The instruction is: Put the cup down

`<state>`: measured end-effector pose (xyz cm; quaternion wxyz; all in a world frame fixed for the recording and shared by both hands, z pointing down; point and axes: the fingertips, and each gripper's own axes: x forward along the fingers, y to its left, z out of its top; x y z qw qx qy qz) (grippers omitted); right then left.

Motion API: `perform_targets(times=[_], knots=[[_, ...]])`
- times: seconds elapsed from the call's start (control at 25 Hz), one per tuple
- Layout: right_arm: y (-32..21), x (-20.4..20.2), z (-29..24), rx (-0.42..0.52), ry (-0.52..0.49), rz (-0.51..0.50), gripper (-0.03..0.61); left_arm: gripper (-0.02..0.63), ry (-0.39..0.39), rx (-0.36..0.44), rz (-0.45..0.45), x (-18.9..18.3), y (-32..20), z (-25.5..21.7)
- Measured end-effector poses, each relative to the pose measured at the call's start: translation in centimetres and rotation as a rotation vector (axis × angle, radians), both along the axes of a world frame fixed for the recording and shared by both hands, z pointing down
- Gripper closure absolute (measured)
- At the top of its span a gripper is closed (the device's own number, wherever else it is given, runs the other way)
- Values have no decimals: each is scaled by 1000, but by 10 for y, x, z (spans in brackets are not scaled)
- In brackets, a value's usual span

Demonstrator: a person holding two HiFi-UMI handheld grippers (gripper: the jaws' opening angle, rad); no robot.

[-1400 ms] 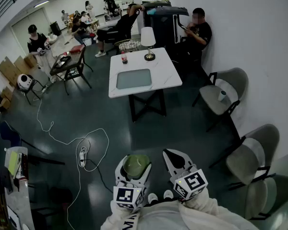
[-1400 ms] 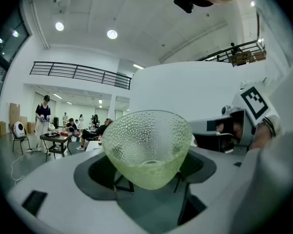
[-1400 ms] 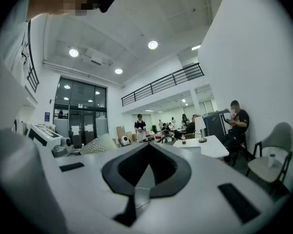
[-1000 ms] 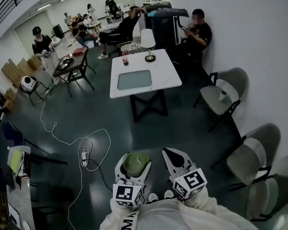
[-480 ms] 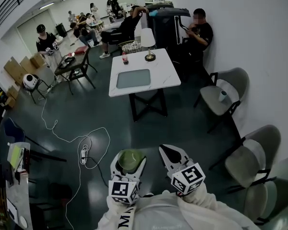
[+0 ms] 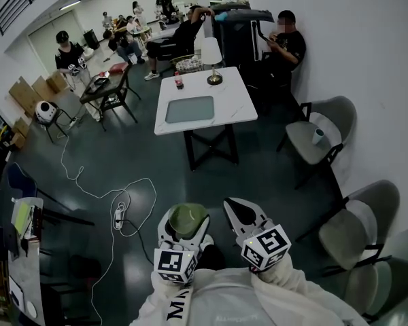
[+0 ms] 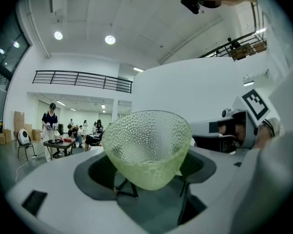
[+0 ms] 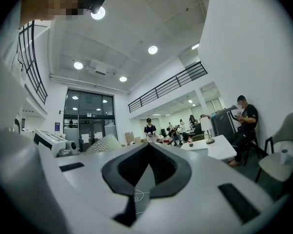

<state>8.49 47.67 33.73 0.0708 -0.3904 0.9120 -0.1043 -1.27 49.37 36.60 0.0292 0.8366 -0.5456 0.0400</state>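
While the left claw (image 6: 188,217) is gripping the green dimpled cup (image 7: 147,147) by its lower sides, jaws parted only to the cup's width, it is holding it upright and close in front of the person's body, probably to steady it until a surface is reached. The right claw (image 8: 148,146) is hanging just beside it with its jaws closed on nothing, leaving the job to one hand. The white table (image 6: 241,104) is standing well ahead across the floor, looking the likeliest place for setting the cup down.
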Motion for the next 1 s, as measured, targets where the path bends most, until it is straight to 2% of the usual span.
perform_targets(times=[0.24,0.44,1.0], knots=[[-23,-6,12,-8,12,-19,574,232,2,-2,13,2,-30,8],[-50,-14,16,-4,51,-33,574,232,-29,8,28,1,-63,10],[-138,-46,36,-35,77,-30,574,232,-32,-5,44,-28,-158,19]])
